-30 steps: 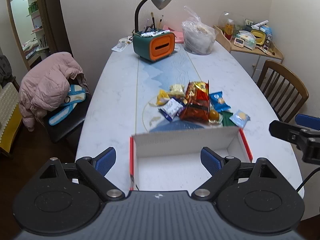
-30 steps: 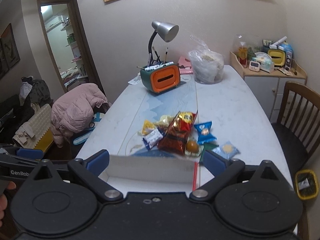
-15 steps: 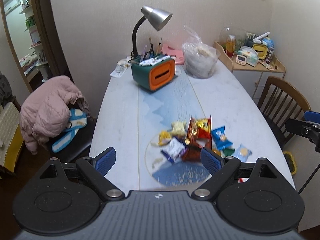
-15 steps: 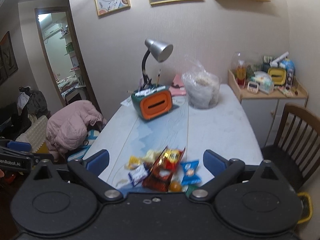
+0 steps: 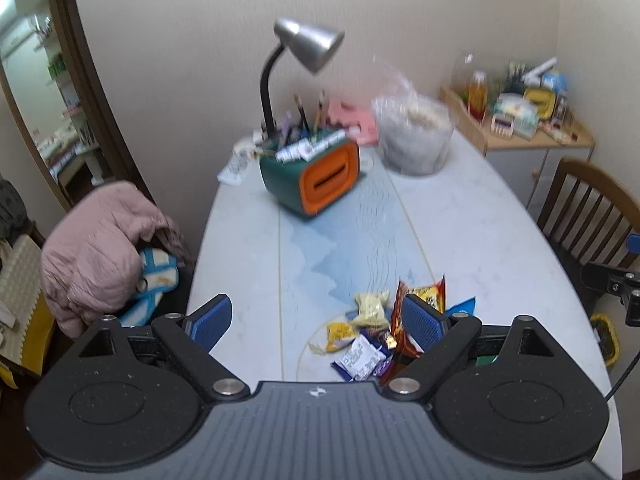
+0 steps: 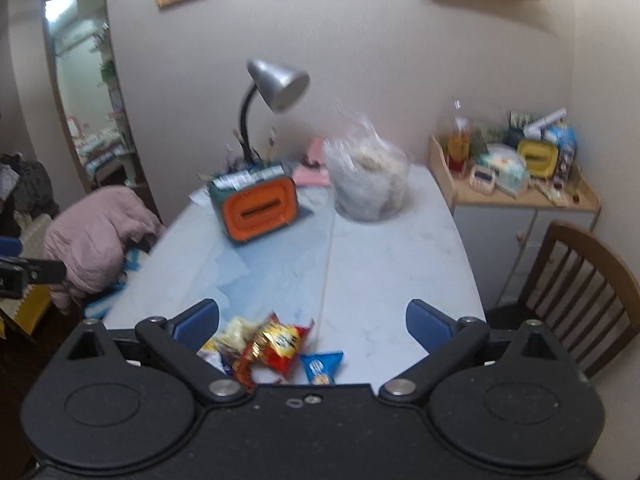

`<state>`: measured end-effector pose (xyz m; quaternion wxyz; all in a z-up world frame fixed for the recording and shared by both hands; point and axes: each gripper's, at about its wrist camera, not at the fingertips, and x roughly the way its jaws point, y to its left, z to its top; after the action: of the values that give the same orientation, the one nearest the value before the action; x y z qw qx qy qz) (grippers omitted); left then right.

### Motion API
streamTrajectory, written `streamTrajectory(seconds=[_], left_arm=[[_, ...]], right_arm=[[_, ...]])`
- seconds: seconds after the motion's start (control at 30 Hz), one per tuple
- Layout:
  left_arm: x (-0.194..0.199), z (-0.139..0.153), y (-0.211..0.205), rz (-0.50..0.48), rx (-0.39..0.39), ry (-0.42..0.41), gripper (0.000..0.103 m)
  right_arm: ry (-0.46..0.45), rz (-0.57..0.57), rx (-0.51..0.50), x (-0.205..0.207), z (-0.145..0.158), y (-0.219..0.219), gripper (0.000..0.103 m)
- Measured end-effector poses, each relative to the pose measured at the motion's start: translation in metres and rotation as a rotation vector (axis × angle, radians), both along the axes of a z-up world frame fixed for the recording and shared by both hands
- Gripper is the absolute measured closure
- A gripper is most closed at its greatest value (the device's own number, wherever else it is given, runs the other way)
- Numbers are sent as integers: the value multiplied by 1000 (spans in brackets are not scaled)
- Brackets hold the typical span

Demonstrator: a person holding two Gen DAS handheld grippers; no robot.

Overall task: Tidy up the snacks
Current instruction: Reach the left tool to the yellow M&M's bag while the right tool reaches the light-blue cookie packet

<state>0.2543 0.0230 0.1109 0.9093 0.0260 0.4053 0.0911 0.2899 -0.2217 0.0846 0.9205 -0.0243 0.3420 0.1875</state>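
Red chip bag lies lengthwise away from the cameras; left gripper and right gripper gape wide, empty.

Snack pile partly behind gripper body

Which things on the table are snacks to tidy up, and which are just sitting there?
Snacks to tidy:
- red chip bag
- blue packet
- yellow packets
- white and purple packet

Just sitting there:
- desk lamp
- green and orange organizer
- clear plastic bag
- pink jacket on a chair beside the table

Both grippers are open and hold nothing.
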Motion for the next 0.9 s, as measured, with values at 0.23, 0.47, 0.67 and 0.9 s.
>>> streamTrajectory(seconds=[0.23,0.47,0.67,0.9], left_arm=[[50,-63,22,32,-50,143,11],[91,-128,39,67,-141,275,11],[121,-174,57,110,-228,352,11],[139,-214,68,142,-264,416,11]], right_arm=[[156,-73,-49,40,-59,-5,5],[332,-168,-80,68,-123,-14,7],[480,-250,-82,84,-173,-22,10],[580,-328,-53,92,-214,-22,17]])
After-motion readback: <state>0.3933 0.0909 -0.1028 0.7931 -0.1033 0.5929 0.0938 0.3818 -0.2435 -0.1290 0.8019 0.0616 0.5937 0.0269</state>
